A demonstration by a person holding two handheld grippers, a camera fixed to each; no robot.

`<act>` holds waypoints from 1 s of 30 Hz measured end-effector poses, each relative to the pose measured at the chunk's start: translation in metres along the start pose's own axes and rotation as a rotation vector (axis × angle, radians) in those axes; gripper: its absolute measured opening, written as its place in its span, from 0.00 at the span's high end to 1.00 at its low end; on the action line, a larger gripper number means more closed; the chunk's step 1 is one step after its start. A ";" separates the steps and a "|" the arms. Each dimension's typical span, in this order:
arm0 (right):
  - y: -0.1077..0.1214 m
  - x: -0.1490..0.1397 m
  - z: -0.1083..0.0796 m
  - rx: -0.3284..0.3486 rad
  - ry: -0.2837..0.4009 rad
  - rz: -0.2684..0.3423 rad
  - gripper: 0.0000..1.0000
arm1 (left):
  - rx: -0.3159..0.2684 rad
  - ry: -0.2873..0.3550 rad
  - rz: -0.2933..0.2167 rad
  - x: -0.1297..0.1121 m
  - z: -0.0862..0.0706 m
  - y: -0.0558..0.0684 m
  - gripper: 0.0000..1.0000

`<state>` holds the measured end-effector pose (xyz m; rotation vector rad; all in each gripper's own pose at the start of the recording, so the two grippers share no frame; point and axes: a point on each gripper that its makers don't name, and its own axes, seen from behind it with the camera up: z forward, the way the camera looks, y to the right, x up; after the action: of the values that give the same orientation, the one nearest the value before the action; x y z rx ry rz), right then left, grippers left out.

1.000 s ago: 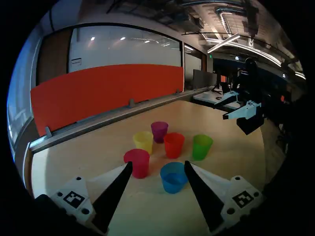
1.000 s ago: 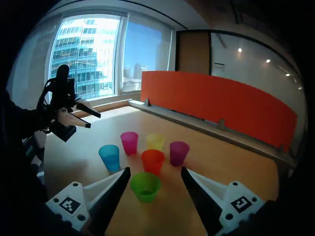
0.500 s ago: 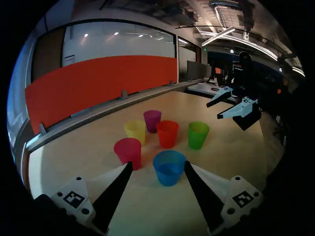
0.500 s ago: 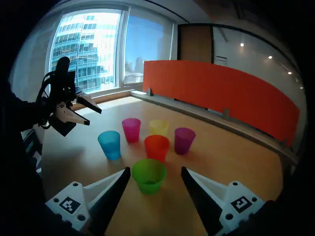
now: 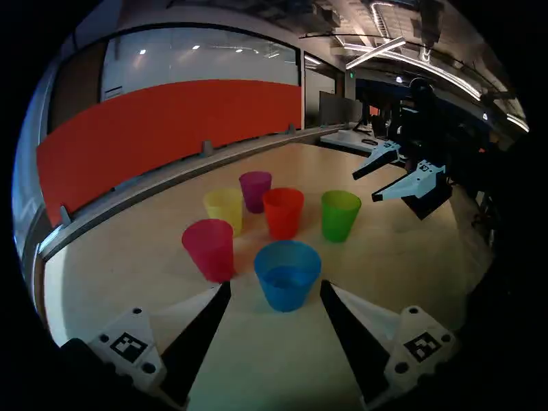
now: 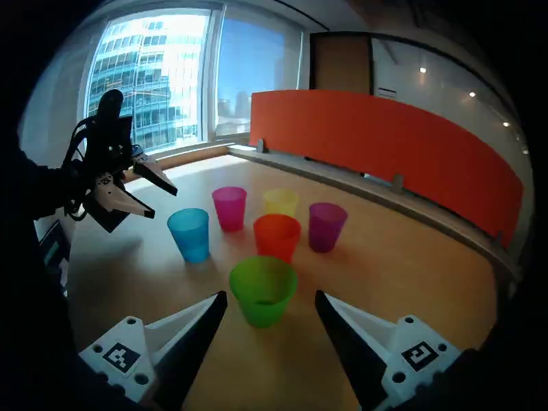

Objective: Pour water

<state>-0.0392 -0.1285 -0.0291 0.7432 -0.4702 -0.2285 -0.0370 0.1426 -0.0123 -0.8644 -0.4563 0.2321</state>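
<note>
Several plastic cups stand grouped on a wooden table (image 5: 383,260). In the left gripper view the blue cup (image 5: 288,275), holding some water, sits just ahead of my open left gripper (image 5: 274,291); behind it stand the pink cup (image 5: 209,250), yellow cup (image 5: 224,209), purple cup (image 5: 255,191), orange cup (image 5: 283,212) and green cup (image 5: 340,215). In the right gripper view the green cup (image 6: 263,290) stands just ahead of my open right gripper (image 6: 270,301), with the blue cup (image 6: 189,234) farther left. Each view shows the other gripper open, the right gripper (image 5: 385,175) and the left gripper (image 6: 154,192).
An orange partition (image 5: 157,130) on a metal rail runs along the table's far edge. Large windows (image 6: 157,82) lie beyond the table in the right gripper view. A dark sleeve (image 6: 38,198) holds the left gripper. Bare tabletop (image 6: 425,267) lies to the right of the cups.
Both grippers have moved closer to the cups: the blue cup looms larger between the left fingers, the green cup larger between the right fingers. No cup has moved.
</note>
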 end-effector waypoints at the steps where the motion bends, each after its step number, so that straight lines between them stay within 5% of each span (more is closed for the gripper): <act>1: 0.000 -0.001 0.001 0.001 -0.003 0.000 0.00 | -0.003 -0.003 0.000 -0.001 0.001 0.001 0.03; 30: -0.012 -0.018 0.044 0.051 -0.074 0.003 0.00 | -0.065 -0.076 0.019 -0.022 0.040 0.011 0.03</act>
<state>-0.0772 -0.1568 -0.0152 0.7854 -0.5486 -0.2426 -0.0758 0.1680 -0.0046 -0.9260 -0.5290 0.2691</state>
